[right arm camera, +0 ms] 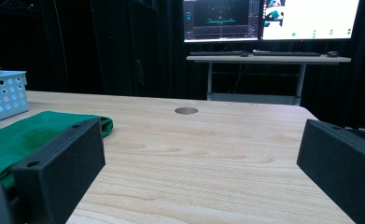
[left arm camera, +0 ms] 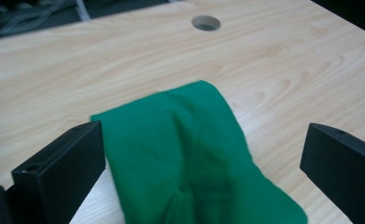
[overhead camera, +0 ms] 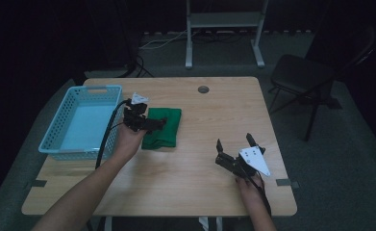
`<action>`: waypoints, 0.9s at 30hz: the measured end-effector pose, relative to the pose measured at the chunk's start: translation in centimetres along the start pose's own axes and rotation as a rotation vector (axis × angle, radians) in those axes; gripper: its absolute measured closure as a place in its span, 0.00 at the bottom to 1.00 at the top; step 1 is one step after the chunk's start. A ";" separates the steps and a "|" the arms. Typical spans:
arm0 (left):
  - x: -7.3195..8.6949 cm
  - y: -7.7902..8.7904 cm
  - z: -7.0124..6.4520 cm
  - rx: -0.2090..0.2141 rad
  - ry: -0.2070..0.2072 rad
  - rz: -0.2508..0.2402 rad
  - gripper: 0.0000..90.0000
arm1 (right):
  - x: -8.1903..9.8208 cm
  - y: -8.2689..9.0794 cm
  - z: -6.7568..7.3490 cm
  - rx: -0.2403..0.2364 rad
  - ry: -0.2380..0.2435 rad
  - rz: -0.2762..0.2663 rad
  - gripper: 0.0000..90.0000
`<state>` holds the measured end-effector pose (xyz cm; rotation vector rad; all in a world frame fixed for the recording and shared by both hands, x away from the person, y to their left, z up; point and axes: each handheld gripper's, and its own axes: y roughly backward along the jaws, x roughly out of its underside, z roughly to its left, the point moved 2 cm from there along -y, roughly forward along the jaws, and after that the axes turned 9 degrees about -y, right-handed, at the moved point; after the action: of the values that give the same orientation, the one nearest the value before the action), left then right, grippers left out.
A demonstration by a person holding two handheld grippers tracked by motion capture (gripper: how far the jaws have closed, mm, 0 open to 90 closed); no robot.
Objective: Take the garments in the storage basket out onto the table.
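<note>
Left gripper point(overhead camera: 149, 122), jaws wide over green cloth point(overhead camera: 164, 127); right gripper point(overhead camera: 236, 154) wide, idle at 4 o'clock; only a top fold may be pinched.

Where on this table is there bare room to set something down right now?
The widest bare stretch of the table runs from the green cloth across to the right edge, past the cable hole. The right gripper hovers open near its front. The near strip is bare too. The left side is crowded: blue basket, cloth, open left gripper over it.
</note>
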<state>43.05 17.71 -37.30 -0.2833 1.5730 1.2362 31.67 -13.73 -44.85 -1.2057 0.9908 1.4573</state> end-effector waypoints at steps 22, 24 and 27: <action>3.7 5.2 1.6 0.122 -0.004 -0.211 0.00 | 0.0 0.0 0.0 0.001 -0.001 0.000 0.00; 3.9 5.5 1.8 0.102 0.010 -0.221 0.00 | 0.0 0.0 0.0 0.001 0.000 0.000 0.00; 4.2 6.1 1.8 0.057 0.014 -0.246 0.00 | 0.0 0.0 0.0 0.001 0.001 -0.001 0.00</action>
<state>38.05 23.43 -37.16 -0.4355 1.5314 0.9996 31.65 -13.71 -44.85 -1.2060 0.9909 1.4560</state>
